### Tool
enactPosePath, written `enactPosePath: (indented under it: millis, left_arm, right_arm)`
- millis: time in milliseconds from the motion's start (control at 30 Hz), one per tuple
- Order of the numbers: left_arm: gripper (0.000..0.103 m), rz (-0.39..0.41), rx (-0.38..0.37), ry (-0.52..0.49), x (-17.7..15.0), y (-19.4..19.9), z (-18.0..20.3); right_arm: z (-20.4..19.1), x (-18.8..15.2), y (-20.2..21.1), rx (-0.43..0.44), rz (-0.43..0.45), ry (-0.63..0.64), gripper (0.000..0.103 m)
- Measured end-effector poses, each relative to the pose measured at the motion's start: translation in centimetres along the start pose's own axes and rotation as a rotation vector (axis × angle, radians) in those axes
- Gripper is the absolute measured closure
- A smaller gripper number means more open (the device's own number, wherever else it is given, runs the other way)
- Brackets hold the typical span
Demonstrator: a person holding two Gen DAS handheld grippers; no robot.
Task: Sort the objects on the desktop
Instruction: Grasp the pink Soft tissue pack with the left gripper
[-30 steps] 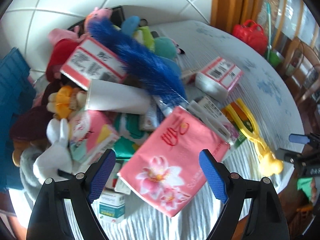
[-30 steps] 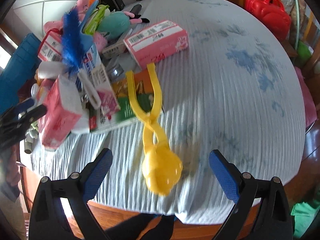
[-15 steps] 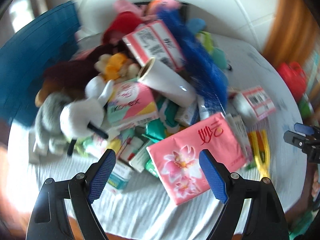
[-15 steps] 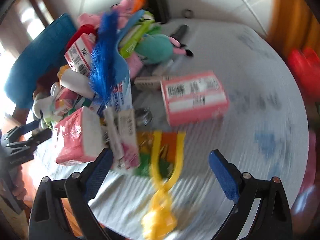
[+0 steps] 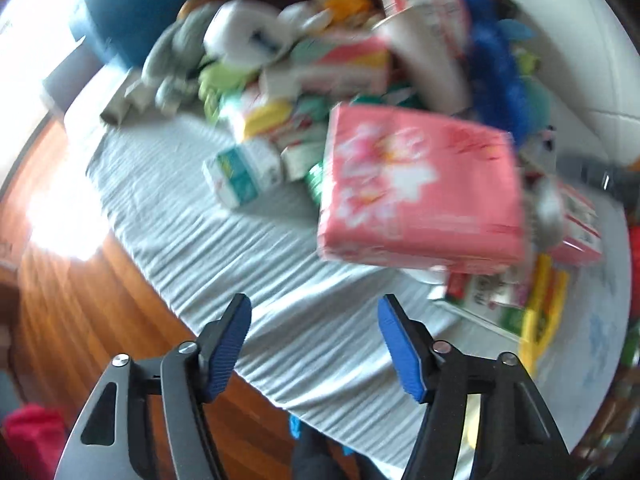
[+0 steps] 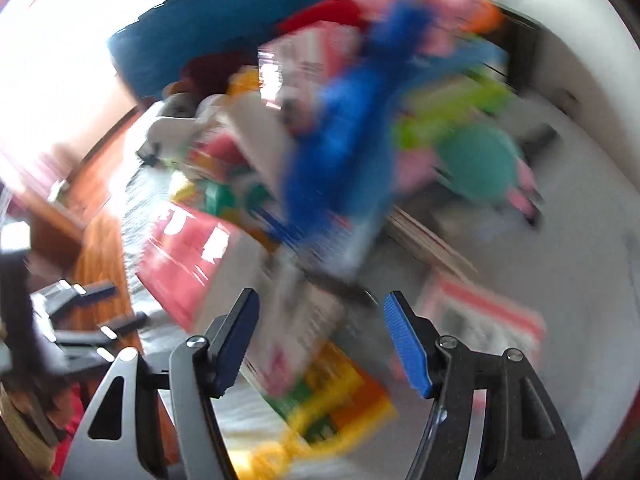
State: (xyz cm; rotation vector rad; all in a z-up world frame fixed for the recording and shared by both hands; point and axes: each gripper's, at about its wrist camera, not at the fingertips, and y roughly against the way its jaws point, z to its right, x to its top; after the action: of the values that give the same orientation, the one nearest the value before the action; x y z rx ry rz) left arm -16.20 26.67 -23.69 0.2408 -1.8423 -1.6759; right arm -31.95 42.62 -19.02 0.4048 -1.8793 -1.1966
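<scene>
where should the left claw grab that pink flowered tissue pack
Take the pink tissue pack across its near edge, coming from the bare cloth side in front of it. It lies flat with its broad face up and its far end against the pile, so only the thin near edge looks free. The left claw is closing with nothing between its pads; it probably needs reopening first.

My pile of toys and boxes [image 5: 360,60] sits heaped on the table [image 5: 248,248]; pink tissue pack [image 5: 420,192] lies at its near edge.
</scene>
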Motion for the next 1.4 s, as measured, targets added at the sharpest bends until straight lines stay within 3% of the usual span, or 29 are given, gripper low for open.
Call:
enactPosePath:
  millis: [67,167,233,500,600,633,700,867,1000,1100,1200,1400]
  left_arm:
    - [0.043,-0.015,0.001,0.044,0.6,-1.5,-0.7]
    - [0.043,-0.007,0.009,0.078,1.6,-2.4,-1.4]
    - [0.043,0.008,0.03,0.093,2.1,-2.6,-2.2]
    - [0.045,0.057,0.104,0.149,4.5,-3.3,-6.4]
    - [0.043,0.068,0.099,0.148,4.6,-2.5,-6.9]
    - [0.042,0.074,0.093,0.143,4.2,-2.0,-6.8]
    - [0.027,0.091,0.079,0.129,3.4,-0.8,-6.4]
    - [0.013,0.172,0.046,0.039,1.5,2.8,-3.4]
    - [0.001,0.203,0.027,-0.025,0.7,3.8,-1.3]
    - [0.001,0.183,0.05,-0.076,0.6,1.8,-0.8]
    - [0.001,0.151,0.025,-0.086,0.3,0.0,-0.7]
    - [0.0,0.134,-0.016,-0.115,0.5,-2.0,0.5]
  right_arm:
    - [-1.7,1.9,-1.5,0.008,0.018,0.045,0.039]
    - [-3.6,4.0,-3.8,-0.065,0.043,0.109,0.039]
    - [-4.4,4.4,-5.9,-0.1,-0.03,0.147,0.039]
    - [-8.2,-1.1,-5.8,0.056,-0.18,0.157,0.039]
    - [-9.6,-2.7,-7.1,0.066,-0.199,0.159,0.039]
    - [-9.6,-3.0,-7.1,0.068,-0.197,0.151,0.039]
    - [-9.4,-3.5,-7.3,0.071,-0.193,0.135,0.039]
    - [-6.4,-4.2,-2.4,0.058,-0.078,0.09,0.038]
    - [-2.4,-5.5,1.0,-0.013,-0.022,0.042,0.037]
    - [1.1,-6.3,2.1,-0.065,-0.015,-0.016,0.022]
    - [4.3,-7.3,2.4,-0.111,-0.029,-0.065,0.022]
    - [6.1,-9.1,2.4,-0.137,-0.053,-0.113,0.019]
